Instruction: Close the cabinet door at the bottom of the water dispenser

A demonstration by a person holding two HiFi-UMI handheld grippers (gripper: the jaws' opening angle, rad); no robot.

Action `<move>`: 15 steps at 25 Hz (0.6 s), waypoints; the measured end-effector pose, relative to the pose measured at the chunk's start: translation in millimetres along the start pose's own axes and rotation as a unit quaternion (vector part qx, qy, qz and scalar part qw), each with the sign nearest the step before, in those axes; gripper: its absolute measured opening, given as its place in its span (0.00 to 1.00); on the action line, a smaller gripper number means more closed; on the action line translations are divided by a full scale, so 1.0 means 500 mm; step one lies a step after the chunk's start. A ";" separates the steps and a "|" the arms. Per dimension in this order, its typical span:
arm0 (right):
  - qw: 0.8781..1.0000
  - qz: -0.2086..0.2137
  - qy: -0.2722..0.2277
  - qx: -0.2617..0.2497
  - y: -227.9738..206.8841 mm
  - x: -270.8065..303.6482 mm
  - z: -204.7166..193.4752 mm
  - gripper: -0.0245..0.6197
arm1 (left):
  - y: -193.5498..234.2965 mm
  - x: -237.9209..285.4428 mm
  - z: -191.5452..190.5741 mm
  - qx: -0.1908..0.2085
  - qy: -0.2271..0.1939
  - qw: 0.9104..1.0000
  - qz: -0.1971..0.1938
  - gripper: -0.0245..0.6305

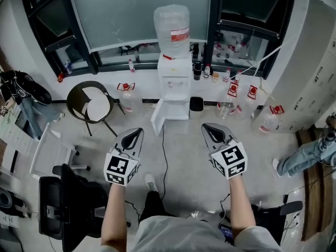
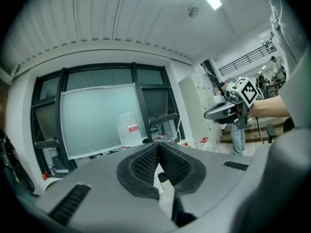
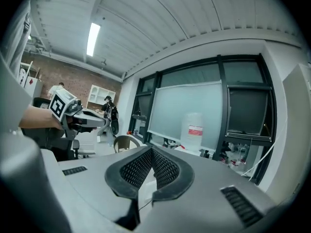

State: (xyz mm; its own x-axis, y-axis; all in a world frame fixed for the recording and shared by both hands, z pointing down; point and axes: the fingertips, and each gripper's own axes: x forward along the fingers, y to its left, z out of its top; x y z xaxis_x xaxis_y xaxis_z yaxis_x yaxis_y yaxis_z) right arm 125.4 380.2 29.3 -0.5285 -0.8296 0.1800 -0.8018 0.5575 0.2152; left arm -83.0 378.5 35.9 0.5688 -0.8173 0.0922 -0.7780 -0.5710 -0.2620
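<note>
The white water dispenser (image 1: 174, 85) stands against the window wall with a clear bottle (image 1: 172, 26) on top. Its bottom cabinet door (image 1: 158, 117) hangs open, swung out to the left. Both grippers are held over the floor, well short of it. My left gripper (image 1: 138, 131) is shut and empty, a little left of the door. My right gripper (image 1: 206, 126) is also shut and empty, to the right of the cabinet. In the left gripper view the shut jaws (image 2: 158, 145) point toward the bottle (image 2: 130, 128); in the right gripper view the shut jaws (image 3: 151, 149) do too (image 3: 194, 130).
A round brown chair (image 1: 88, 104) stands left of the dispenser. Spare water bottles (image 1: 126, 95) (image 1: 253, 100) line the wall. A black bin (image 1: 196, 104) sits right of the cabinet. A cable (image 1: 163, 151) runs across the floor. A black office chair (image 1: 63, 203) is at my left; a person's leg (image 1: 307, 155) at right.
</note>
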 end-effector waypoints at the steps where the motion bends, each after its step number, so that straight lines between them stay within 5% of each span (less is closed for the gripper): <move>1: 1.000 -0.003 -0.001 -0.001 -0.011 0.029 -0.001 0.07 | 0.016 0.028 -0.012 0.012 0.002 1.000 -0.010 0.06; 10: 0.999 -0.037 -0.022 -0.010 -0.100 0.390 0.063 0.07 | 0.282 0.282 -0.099 0.029 -0.007 0.998 -0.058 0.07; 15: 0.999 -0.030 -0.001 -0.018 -0.123 0.544 0.071 0.12 | 0.426 0.375 -0.141 0.014 0.000 0.999 -0.053 0.23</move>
State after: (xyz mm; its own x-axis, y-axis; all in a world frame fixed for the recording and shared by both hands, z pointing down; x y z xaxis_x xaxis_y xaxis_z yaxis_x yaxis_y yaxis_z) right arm 20.8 119.2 30.9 -0.4805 -0.8614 0.1647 -0.8213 0.5078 0.2599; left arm -160.8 98.2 65.0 0.6473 -0.7525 0.1212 -0.7057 -0.6518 -0.2777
